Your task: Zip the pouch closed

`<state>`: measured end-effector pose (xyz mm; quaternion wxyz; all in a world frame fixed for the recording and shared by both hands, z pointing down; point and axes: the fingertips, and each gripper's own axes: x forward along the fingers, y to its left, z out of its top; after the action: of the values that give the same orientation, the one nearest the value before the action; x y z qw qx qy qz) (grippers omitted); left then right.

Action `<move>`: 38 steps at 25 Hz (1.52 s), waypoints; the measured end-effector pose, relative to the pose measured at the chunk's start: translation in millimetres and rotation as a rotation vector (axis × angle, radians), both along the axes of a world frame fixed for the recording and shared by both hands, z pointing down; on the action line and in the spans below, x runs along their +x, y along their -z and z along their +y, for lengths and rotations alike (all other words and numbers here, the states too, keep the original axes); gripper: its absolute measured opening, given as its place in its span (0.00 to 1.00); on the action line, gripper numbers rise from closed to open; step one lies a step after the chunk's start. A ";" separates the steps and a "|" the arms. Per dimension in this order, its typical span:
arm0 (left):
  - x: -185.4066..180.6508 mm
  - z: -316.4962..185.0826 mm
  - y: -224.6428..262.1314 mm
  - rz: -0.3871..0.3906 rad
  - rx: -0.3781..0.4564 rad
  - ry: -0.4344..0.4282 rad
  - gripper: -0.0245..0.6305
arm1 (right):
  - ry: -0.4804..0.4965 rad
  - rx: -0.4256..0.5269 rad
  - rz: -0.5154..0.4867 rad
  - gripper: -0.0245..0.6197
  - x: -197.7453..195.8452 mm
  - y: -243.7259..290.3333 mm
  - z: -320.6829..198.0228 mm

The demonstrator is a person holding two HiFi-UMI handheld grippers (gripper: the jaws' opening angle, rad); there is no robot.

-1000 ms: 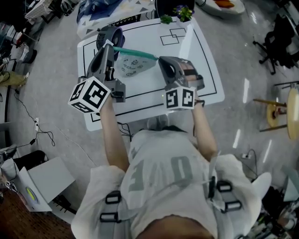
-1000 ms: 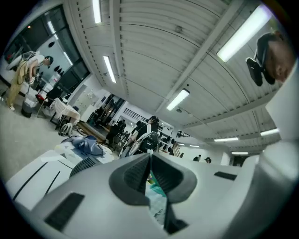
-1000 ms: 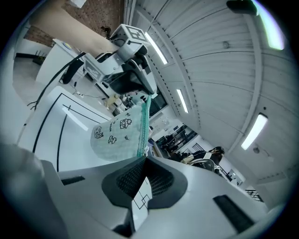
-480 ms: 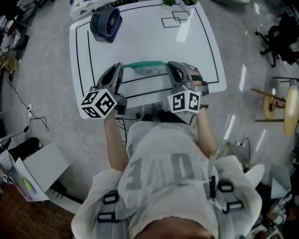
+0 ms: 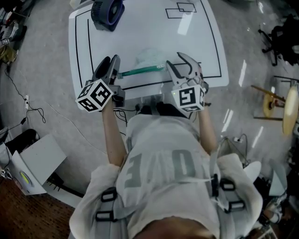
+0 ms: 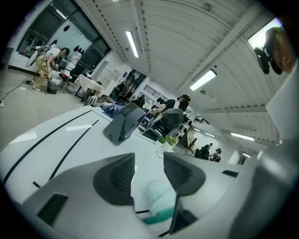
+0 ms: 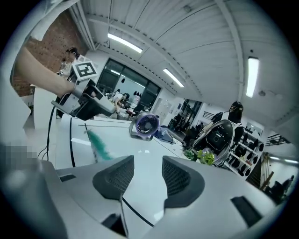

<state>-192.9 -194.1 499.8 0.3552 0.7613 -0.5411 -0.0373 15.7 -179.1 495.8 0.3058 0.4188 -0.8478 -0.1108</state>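
Note:
The pouch (image 5: 148,58) is translucent with a green zipper strip (image 5: 141,71) and lies flat on the white table (image 5: 205,42). My left gripper (image 5: 110,65) sits at the strip's left end, its jaws opening. In the left gripper view the pouch (image 6: 161,196) shows low in the gap of the left gripper (image 6: 148,170), and the pads do not press on it. My right gripper (image 5: 181,65) is at the strip's right end, jaws opening, with nothing between them in the right gripper view (image 7: 142,175). There the green strip (image 7: 99,145) lies off to the left.
A small dark fan (image 5: 106,10) stands at the table's far left corner, also seen as the fan (image 7: 145,126). Black outlines and two drawn rectangles (image 5: 184,8) mark the table top. A green plant (image 7: 204,156) stands at the far edge. The near table edge runs just under both grippers.
Both grippers came down from the air to the table with the pouch stretched between them. Both were shut on its ends and now stand open; the pouch lies on the table.

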 end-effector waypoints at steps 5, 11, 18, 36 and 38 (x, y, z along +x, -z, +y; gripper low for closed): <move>12.4 -5.1 13.6 0.012 0.035 -0.025 0.30 | -0.019 0.054 -0.044 0.29 1.5 7.6 -3.7; 22.6 -11.9 22.4 0.027 0.056 -0.062 0.30 | -0.024 0.057 -0.007 0.29 -3.0 12.6 -9.7; 30.8 -23.3 52.4 0.011 0.135 -0.089 0.30 | -0.030 0.098 -0.012 0.29 -2.8 29.4 -22.1; 60.4 -25.0 193.7 -0.428 0.610 -0.018 0.12 | -0.043 0.308 -0.362 0.29 -21.0 156.6 -48.2; 60.8 -21.1 200.4 -0.470 0.642 0.009 0.08 | -0.057 0.279 -0.411 0.29 -22.1 158.4 -47.4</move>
<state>-132.1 -215.2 299.4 -0.0345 0.8190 -0.5719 -0.0307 -6.4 -226.5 337.4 0.0693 0.4946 -0.8564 -0.1309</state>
